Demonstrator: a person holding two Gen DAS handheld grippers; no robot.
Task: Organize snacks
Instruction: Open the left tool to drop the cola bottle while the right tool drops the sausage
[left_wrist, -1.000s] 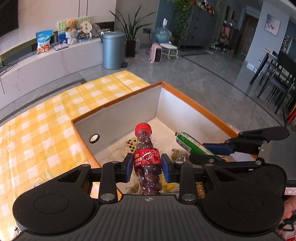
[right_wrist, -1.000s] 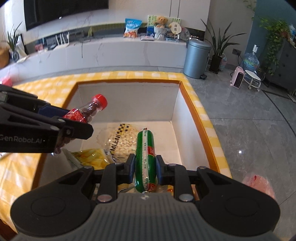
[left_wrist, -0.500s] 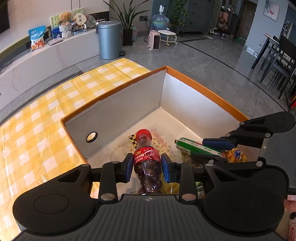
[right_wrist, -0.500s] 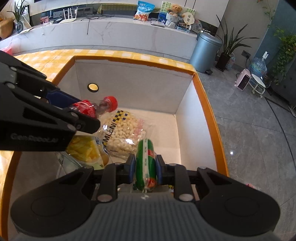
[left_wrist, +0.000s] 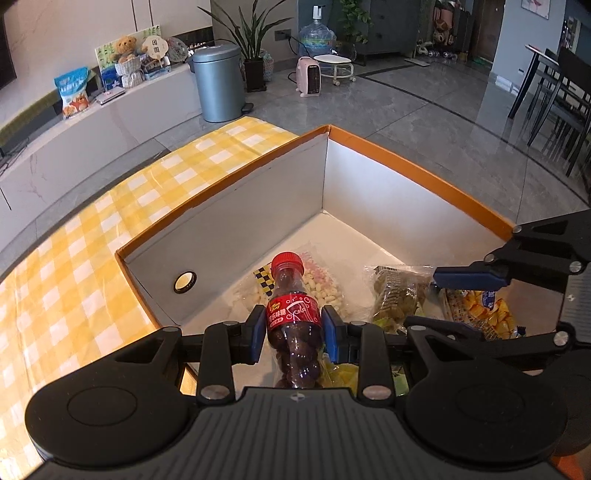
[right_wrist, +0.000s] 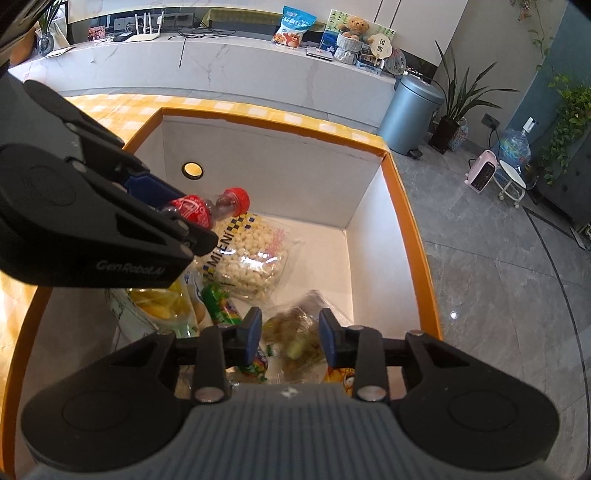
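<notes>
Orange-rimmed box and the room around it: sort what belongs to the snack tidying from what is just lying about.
Belongs to the job:
- orange-rimmed box
- cola-label bottle, held in the left gripper
- bag of pale puffs
- green sausage stick
- right gripper, jaws opening, nothing pressed between them

Just lying about:
- grey bin
- teddy bear
- pink heater

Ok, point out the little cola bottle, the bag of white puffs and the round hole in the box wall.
cola bottle (left_wrist: 293, 314): left wrist view, on its red label.
bag of white puffs (right_wrist: 251, 258): right wrist view, middle of the clear bag.
round hole (right_wrist: 192, 170): right wrist view, its centre.
</notes>
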